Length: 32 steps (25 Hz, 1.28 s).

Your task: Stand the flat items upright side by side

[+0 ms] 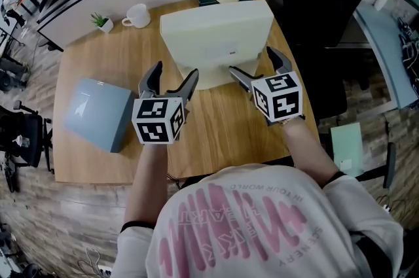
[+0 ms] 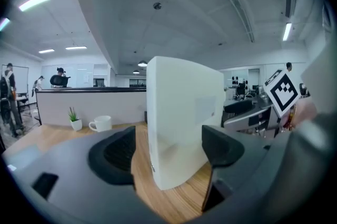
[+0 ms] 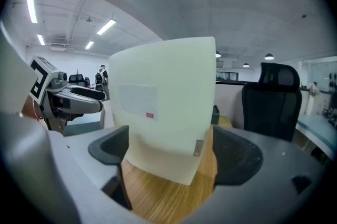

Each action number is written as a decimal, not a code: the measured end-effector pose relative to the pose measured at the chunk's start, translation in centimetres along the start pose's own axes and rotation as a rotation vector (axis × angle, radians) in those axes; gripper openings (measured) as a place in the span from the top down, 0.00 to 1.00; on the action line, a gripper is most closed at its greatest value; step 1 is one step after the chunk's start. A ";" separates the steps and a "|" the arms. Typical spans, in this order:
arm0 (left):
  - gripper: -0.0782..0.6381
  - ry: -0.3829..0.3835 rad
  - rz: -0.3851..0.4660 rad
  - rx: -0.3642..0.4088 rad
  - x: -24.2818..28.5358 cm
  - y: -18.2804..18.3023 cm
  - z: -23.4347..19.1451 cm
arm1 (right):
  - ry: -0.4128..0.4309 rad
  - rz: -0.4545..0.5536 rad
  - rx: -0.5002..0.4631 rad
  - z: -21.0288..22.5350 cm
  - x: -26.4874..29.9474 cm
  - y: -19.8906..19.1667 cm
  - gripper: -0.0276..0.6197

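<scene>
Cream case (image 1: 216,41) upright, mid desk (image 1: 216,133). Blue case (image 1: 98,113) flat at desk left, well apart.
Left gripper (image 1: 173,74): jaws apart astride cream case corner, no squeeze seen.
Right gripper (image 1: 252,61): jaws wide, case between, pads clear, nothing held.
Handling guess: cases rigid, smooth, probably light, tippy upright. Pinch across thin edge.

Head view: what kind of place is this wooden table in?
Probably an open-plan office. The wooden desk backs onto a low partition, a black office chair stands beside it, and long strip lights run along the ceiling.
</scene>
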<state>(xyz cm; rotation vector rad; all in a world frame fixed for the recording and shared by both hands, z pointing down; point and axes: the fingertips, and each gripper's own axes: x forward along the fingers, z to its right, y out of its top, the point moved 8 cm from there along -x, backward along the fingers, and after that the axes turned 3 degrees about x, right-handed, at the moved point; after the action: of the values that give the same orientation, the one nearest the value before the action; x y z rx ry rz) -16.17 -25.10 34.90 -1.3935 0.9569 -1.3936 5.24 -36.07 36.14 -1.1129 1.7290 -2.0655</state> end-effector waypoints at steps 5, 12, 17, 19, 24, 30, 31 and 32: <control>0.34 -0.037 -0.015 -0.104 -2.8 -2.5 -0.3 | 0.000 -0.059 0.103 -2.3 -0.9 -2.1 0.20; 0.33 0.003 -0.085 -0.277 -9.4 -7.9 -2.7 | 0.043 -0.192 0.319 -8.4 -1.2 -6.5 0.20; 0.33 0.064 -0.082 -0.303 -15.3 -9.7 -7.1 | 0.094 -0.252 0.338 -15.4 0.3 -7.7 0.20; 0.33 0.105 -0.089 -0.330 -17.8 -10.8 -9.0 | 0.128 -0.268 0.329 -18.5 1.2 -7.6 0.20; 0.32 0.215 -0.128 -0.372 -23.7 -13.5 -14.0 | 0.208 -0.280 0.256 -25.7 3.4 -6.5 0.20; 0.31 0.322 -0.154 -0.463 -30.6 -16.4 -18.6 | 0.271 -0.275 0.196 -32.9 5.2 -5.6 0.20; 0.30 0.347 -0.157 -0.485 -31.7 -17.0 -19.3 | 0.286 -0.277 0.188 -34.1 5.6 -5.5 0.20; 0.30 0.369 -0.161 -0.506 -32.7 -17.6 -19.9 | 0.301 -0.280 0.181 -35.1 6.0 -5.5 0.20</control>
<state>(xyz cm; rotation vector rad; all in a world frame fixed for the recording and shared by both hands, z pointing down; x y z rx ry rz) -39.26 9.52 41.28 -1.6348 1.5474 -1.6363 -20.78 -12.07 42.97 -1.0855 1.5347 -2.6192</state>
